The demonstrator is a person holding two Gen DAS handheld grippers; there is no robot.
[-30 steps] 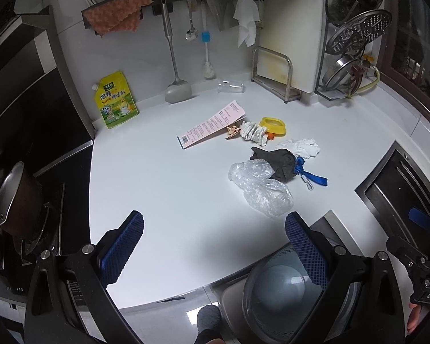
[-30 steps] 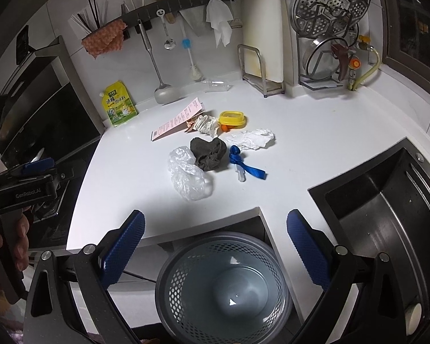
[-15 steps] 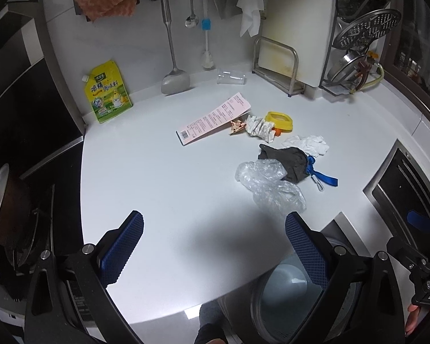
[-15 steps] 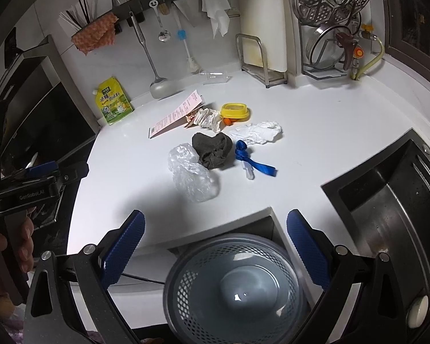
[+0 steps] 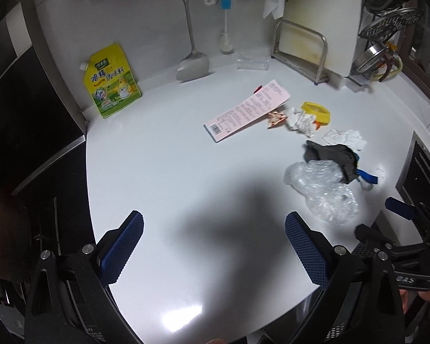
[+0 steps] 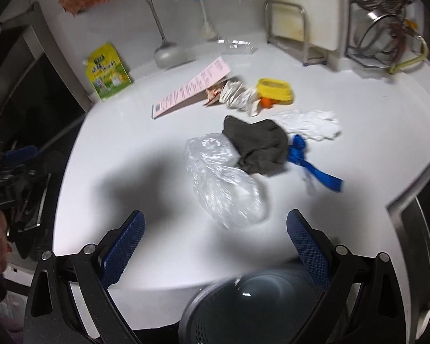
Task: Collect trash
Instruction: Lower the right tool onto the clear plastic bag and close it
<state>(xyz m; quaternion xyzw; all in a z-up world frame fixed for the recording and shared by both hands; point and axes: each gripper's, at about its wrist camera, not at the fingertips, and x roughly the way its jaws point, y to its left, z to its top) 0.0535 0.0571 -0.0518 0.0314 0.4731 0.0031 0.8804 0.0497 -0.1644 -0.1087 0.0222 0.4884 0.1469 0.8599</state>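
Trash lies on the white counter (image 5: 163, 172): a clear plastic bag (image 6: 223, 183) (image 5: 321, 189), a dark grey rag (image 6: 258, 146) (image 5: 332, 154), a blue ribbon (image 6: 309, 163), white crumpled tissue (image 6: 312, 123) (image 5: 347, 137), a crumpled wrapper (image 6: 240, 97) (image 5: 301, 120), a yellow lid (image 6: 275, 89) (image 5: 315, 110) and a pink receipt (image 6: 192, 86) (image 5: 249, 109). A grey mesh bin (image 6: 258, 309) sits below the counter edge. My right gripper (image 6: 215, 246) is open, just short of the plastic bag. My left gripper (image 5: 215, 246) is open over bare counter, left of the trash.
A yellow seasoning pouch (image 5: 111, 83) leans on the back wall beside a hanging spatula (image 5: 192, 63). A cutting board rack (image 5: 304, 48) and a dish rack (image 5: 387, 43) stand at the back right. A sink (image 6: 424, 229) is at the right, a stove (image 5: 20, 200) at the left.
Both grippers have moved forward over the counter toward the trash. The bin has dropped to the bottom edge of the right view and out of the left view. Both stay open.
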